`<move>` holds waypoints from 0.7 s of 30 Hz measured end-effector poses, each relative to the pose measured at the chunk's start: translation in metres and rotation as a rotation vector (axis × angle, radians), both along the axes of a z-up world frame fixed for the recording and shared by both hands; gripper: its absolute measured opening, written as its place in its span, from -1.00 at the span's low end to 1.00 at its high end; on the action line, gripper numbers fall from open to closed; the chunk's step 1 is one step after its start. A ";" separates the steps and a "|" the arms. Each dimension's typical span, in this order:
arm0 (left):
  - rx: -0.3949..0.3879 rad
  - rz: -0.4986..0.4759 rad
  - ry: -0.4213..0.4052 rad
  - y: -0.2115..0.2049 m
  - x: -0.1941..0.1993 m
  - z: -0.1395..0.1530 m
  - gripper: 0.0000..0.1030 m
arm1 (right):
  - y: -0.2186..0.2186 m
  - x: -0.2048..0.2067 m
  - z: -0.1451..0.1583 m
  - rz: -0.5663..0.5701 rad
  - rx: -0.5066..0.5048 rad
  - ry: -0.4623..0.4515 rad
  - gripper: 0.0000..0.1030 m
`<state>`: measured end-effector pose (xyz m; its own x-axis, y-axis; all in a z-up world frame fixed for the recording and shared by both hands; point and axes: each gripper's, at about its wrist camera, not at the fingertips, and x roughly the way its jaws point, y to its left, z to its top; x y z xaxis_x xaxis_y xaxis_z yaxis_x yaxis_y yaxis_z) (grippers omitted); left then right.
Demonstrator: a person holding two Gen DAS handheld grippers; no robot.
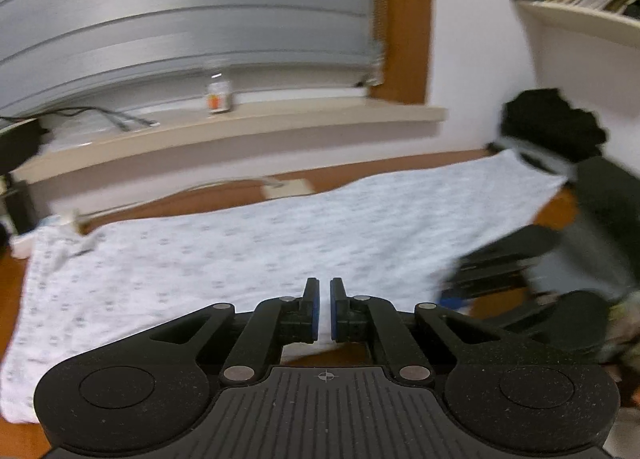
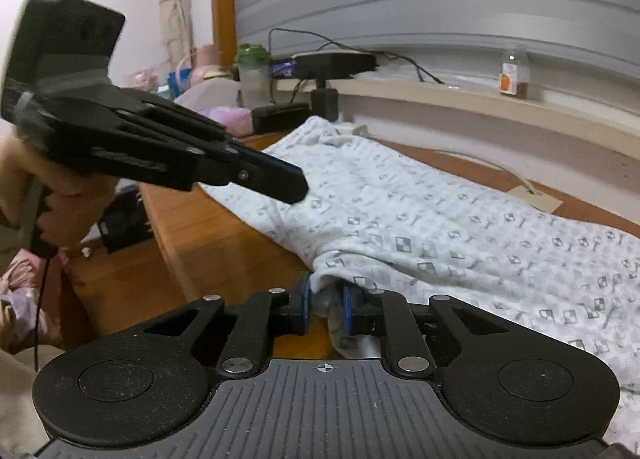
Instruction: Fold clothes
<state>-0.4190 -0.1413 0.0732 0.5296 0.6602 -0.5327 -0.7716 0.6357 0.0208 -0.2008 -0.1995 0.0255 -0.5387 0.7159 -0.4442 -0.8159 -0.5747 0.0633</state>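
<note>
Left gripper [image 1: 324, 309] hovers over garment's [image 1: 248, 255] near edge with jaws nearly together, empty, garment lying long and flat on wooden table [image 2: 208, 235] below windowsill [image 1: 240, 131], right gripper [image 2: 325, 305] clamped on near hem, so folding looks barely started, all folds left.

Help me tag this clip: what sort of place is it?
Probably a lived-in room at home: a patterned garment spread on a wooden table, a windowsill with a small jar, and a bookshelf.
</note>
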 end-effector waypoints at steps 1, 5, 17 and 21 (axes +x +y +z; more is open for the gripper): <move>-0.001 0.039 0.022 0.011 -0.006 -0.006 -0.87 | 0.001 0.001 0.000 -0.007 -0.002 0.008 -0.67; -0.032 0.174 0.087 0.055 -0.035 -0.029 -0.88 | 0.002 0.007 0.001 -0.027 -0.009 0.040 -0.86; -0.062 0.261 0.081 0.091 -0.078 -0.035 -0.96 | -0.037 0.027 0.029 0.047 -0.023 0.093 -0.91; -0.081 0.260 0.048 0.088 -0.086 -0.032 -0.93 | -0.050 0.021 0.014 0.066 -0.053 0.007 -0.91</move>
<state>-0.5048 -0.0528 0.0415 0.3210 0.7248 -0.6097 -0.9084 0.4178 0.0183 -0.1794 -0.2492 0.0393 -0.5875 0.6542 -0.4764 -0.7756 -0.6231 0.1009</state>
